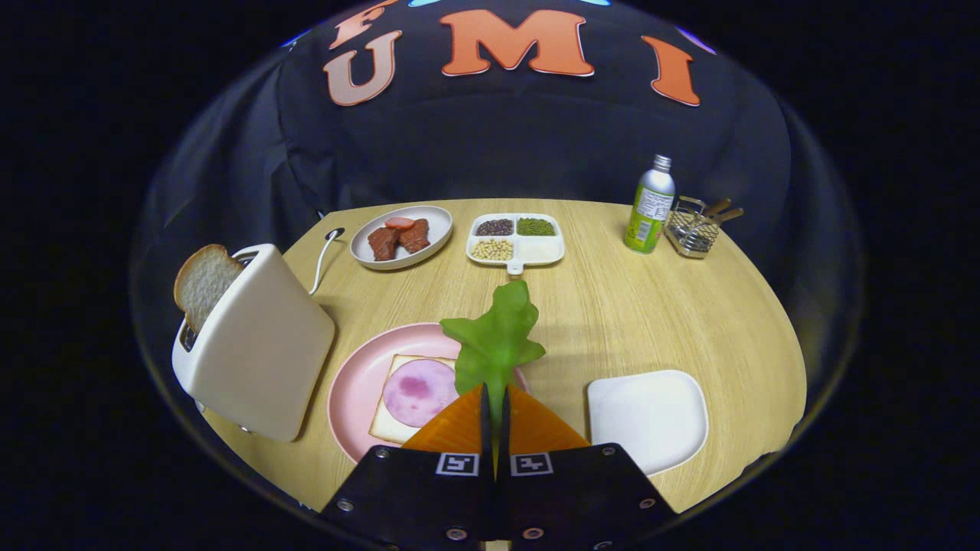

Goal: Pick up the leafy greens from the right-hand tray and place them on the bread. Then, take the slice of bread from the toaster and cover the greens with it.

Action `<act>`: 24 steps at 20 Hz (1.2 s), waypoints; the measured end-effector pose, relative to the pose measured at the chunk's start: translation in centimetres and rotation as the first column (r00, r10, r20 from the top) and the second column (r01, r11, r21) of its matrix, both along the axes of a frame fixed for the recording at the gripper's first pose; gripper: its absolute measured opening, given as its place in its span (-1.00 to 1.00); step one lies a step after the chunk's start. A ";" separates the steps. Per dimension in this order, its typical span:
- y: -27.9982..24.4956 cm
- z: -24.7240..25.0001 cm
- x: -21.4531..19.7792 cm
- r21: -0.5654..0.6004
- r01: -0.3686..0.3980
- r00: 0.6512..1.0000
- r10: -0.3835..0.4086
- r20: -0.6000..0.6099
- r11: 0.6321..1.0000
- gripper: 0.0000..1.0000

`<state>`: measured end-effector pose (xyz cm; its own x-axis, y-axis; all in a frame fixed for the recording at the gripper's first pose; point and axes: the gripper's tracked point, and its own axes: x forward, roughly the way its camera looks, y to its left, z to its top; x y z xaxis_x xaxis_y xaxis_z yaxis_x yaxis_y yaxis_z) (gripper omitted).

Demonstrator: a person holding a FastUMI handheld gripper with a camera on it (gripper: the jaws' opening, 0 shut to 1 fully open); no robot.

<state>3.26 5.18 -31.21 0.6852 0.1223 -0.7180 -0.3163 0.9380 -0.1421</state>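
My gripper (494, 398) is shut on the stem of a green leafy piece (496, 337), which stands up between the fingertips above the table. Just left of the fingers lies a pink plate (354, 383) with a slice of bread (392, 428) topped by a round of pink ham (417, 392). To the right of the fingers sits a white tray (649, 417) with nothing on it. Further left stands a cream toaster (256, 348), tilted in this view, with a bread slice (203, 283) sticking out of its slot.
Beyond the leaf, a grey plate (436, 229) with meat pieces and a divided white dish (514, 239) of beans and grains sit at the back. A green bottle (651, 205) and a wire holder (693, 228) stand at the far right. The toaster's cord (325, 256) trails back.
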 end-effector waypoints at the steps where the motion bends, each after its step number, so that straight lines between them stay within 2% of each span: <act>1: 0.8 -0.3 -0.2 0.005 -0.009 1.000 0.009 -0.007 1.000 -0.98; 10: 5.1 -3.0 -1.7 0.052 -0.030 0.996 0.034 -0.079 0.998 -0.97; 17: 4.7 -4.0 -1.7 -0.010 -0.009 0.997 0.009 -0.080 1.000 -0.93; 21: 3.7 -4.1 -1.6 -0.051 0.022 0.996 -0.026 -0.081 0.998 -0.66; 22: 3.4 -4.0 -1.6 -0.065 0.029 0.996 -0.034 -0.078 0.997 -0.42; 23: 3.2 -4.0 -1.7 -0.073 0.030 0.996 -0.035 -0.077 0.997 -0.28; 24: 3.1 -3.8 -1.7 -0.078 0.031 0.997 -0.037 -0.073 0.996 -0.02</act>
<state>1.58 8.27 -35.04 0.6322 0.0421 -0.7736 -0.2965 0.9357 -0.1913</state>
